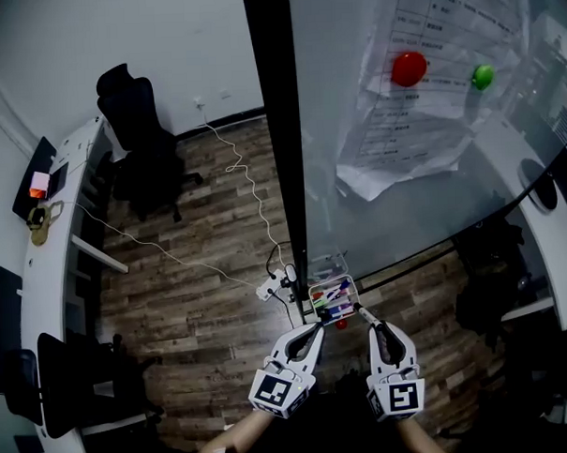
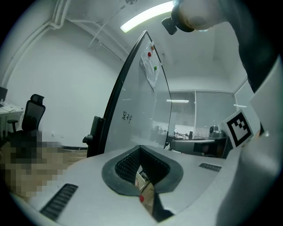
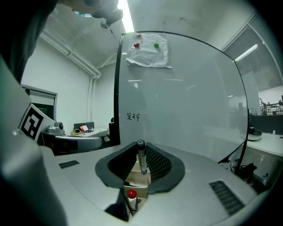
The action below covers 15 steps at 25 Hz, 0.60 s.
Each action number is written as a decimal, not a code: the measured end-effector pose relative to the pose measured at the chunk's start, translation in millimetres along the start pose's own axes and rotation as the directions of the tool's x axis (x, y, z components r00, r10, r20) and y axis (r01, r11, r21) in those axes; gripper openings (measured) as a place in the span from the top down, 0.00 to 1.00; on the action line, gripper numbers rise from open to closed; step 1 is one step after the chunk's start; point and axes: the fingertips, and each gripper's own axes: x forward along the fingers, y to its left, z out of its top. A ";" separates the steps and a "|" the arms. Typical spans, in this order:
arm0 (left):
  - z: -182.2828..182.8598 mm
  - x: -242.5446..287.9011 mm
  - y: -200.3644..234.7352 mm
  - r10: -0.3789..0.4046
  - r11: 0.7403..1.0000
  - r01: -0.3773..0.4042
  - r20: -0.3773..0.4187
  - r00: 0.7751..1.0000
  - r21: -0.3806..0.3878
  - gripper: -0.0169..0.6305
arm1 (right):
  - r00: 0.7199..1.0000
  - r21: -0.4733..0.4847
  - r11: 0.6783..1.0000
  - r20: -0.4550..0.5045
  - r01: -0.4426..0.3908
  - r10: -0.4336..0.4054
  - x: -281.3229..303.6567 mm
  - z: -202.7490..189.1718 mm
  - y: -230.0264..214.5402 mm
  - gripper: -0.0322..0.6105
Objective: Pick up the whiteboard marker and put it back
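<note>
Marker (image 3: 142, 160) pinched at the tips of the right gripper (image 3: 140, 149) hangs just over the pen tray (image 3: 137, 186) below the whiteboard (image 3: 185, 97), the left gripper (image 2: 140, 150) pressed together on nothing, so the return looks in hand: lower it into the tray, then spread the jaws.

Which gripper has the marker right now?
The right gripper: the whiteboard marker is clamped between its fingers, dark end poking past the tips. The left gripper has fingers meeting at the tips, nothing between them.
</note>
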 end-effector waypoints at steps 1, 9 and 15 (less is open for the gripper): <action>-1.5 2.6 -1.2 0.006 1.000 -0.006 -0.002 1.000 -0.001 0.96 | 1.000 -0.004 1.000 -0.003 -0.005 0.005 0.9 0.0 -2.5 0.83; -2.2 17.5 3.5 0.079 0.997 -0.080 -0.019 0.997 -0.008 0.96 | 0.999 0.009 0.999 -0.011 -0.052 0.053 13.4 -6.1 -16.8 0.83; -8.5 25.7 -0.2 0.064 0.998 -0.064 -0.009 0.998 0.006 0.96 | 0.995 -0.004 0.996 -0.039 -0.089 0.089 19.6 -13.1 -19.2 0.83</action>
